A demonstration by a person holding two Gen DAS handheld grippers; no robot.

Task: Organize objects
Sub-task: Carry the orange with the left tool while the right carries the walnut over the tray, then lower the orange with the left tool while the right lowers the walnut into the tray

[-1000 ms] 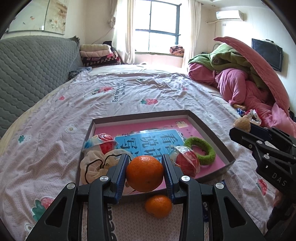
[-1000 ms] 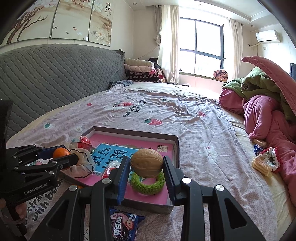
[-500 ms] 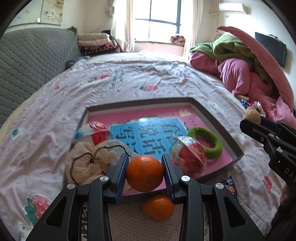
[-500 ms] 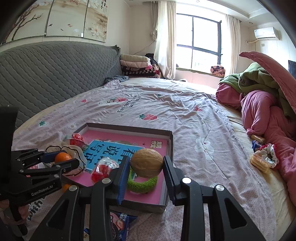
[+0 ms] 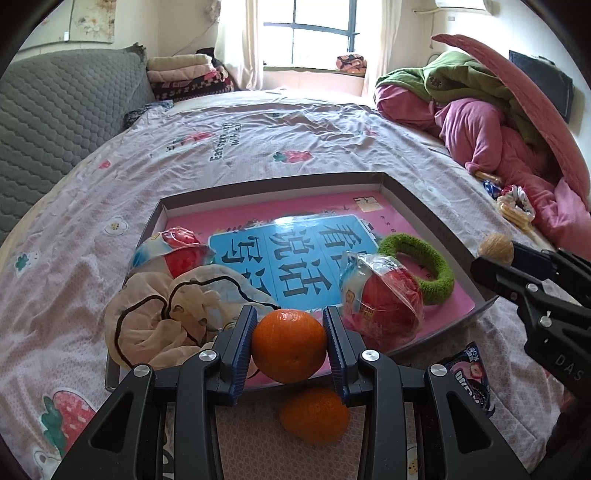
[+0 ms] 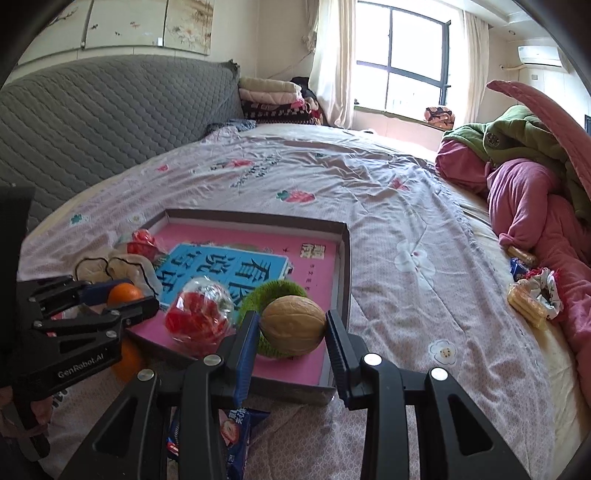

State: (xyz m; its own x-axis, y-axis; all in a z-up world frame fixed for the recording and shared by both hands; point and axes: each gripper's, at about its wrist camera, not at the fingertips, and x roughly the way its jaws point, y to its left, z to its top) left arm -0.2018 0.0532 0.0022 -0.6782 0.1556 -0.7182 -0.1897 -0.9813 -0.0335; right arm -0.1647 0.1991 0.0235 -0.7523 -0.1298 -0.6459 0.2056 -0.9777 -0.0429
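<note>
Dimpled orange (image 5: 289, 346) clamped in left gripper (image 5: 289, 347), ridged walnut (image 6: 293, 325) in right gripper's (image 6: 291, 336) grip.

Daylight came from dark-framed window (image 5: 312, 35) at far wall, panes overexposed. Pale floral bedsheet (image 6: 369, 192) evenly lit, shadows soft. Glare showed on glossy blue-and-pink book cover (image 5: 295, 243). Fisheye bent edges; corners vignetted black. Focus sharp throughout.
</note>
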